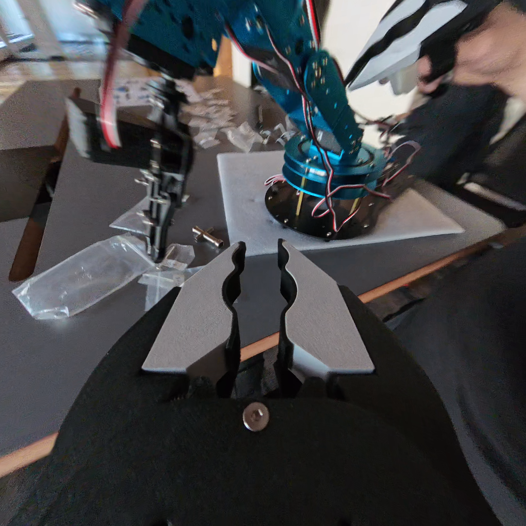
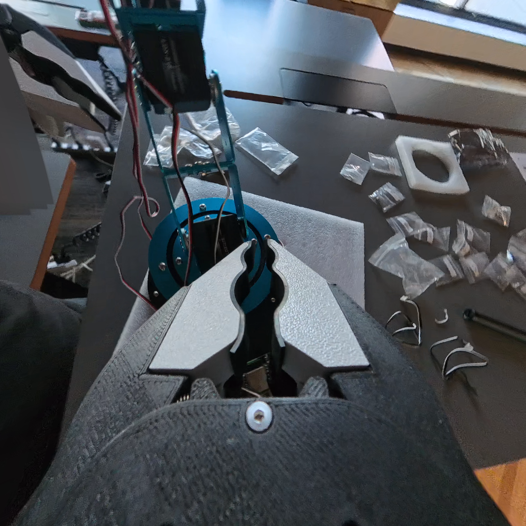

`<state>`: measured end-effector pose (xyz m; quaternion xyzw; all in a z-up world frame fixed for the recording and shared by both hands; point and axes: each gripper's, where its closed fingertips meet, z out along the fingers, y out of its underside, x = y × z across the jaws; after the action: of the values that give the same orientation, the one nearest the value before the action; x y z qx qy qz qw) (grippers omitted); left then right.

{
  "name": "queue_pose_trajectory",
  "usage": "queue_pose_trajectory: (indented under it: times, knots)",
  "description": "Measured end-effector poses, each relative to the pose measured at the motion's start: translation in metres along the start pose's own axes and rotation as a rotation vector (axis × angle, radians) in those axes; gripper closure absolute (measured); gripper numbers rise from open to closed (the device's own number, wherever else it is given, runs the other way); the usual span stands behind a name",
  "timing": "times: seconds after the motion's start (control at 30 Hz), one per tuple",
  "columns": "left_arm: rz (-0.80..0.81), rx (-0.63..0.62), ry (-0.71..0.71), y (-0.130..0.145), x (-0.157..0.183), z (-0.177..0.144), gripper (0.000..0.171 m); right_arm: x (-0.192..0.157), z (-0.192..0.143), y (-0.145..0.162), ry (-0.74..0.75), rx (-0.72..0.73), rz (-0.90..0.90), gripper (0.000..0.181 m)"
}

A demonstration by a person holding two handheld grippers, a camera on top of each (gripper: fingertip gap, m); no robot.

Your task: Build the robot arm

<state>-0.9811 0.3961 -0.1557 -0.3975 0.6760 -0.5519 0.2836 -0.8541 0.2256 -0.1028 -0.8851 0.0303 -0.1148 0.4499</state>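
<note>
A small blue metal robot arm stands on a round blue base (image 1: 327,170) on a white foam pad (image 1: 250,185); red, white and black wires hang from it. Its black claw (image 1: 163,199) reaches down to the dark table. My left gripper (image 1: 261,246) is open and empty, low over the table's near edge in front of the pad. My right gripper (image 2: 260,242) hovers over the blue base ring (image 2: 162,250), nearly shut, with a small green circuit board (image 2: 257,373) deep between its fingers. It also shows in the left wrist view (image 1: 348,84), above the arm. A black servo (image 2: 170,62) sits in the upper bracket.
A metal cross wrench (image 1: 207,236) and clear plastic bags (image 1: 79,279) lie left of the pad. Several small parts bags (image 2: 404,262), a white foam frame (image 2: 432,168), cut ties (image 2: 455,358) and a black rod (image 2: 495,324) lie to the right. A person in dark clothing (image 1: 469,341) stands close. My hands' fingertips stand some 25 cm from each other. My right tips are roughly 12 cm from the black servo (image 2: 170,62).
</note>
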Motion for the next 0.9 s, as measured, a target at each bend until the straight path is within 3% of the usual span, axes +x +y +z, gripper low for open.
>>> queue_pose_trajectory:
  times: [0.1,0.27,0.5,0.73,0.9]
  knots:
    - [0.008,0.041,0.116,-0.009,-0.021,-0.022,0.152,-0.002,0.001,-0.005,0.084,-0.024,0.095,0.176]
    - [0.045,0.082,0.139,-0.013,-0.078,-0.039,0.151,0.000,-0.002,-0.004,0.225,-0.104,0.207,0.175]
    - [0.017,0.194,0.169,-0.018,-0.123,-0.044,0.152,-0.003,-0.013,-0.006,0.345,-0.220,0.246,0.175]
    - [-0.022,0.173,0.152,-0.020,-0.141,-0.043,0.154,0.000,-0.014,-0.001,0.343,-0.218,0.261,0.176]
    - [-0.017,0.144,0.090,-0.035,-0.140,-0.056,0.155,0.008,-0.015,-0.001,0.280,-0.113,0.267,0.176]
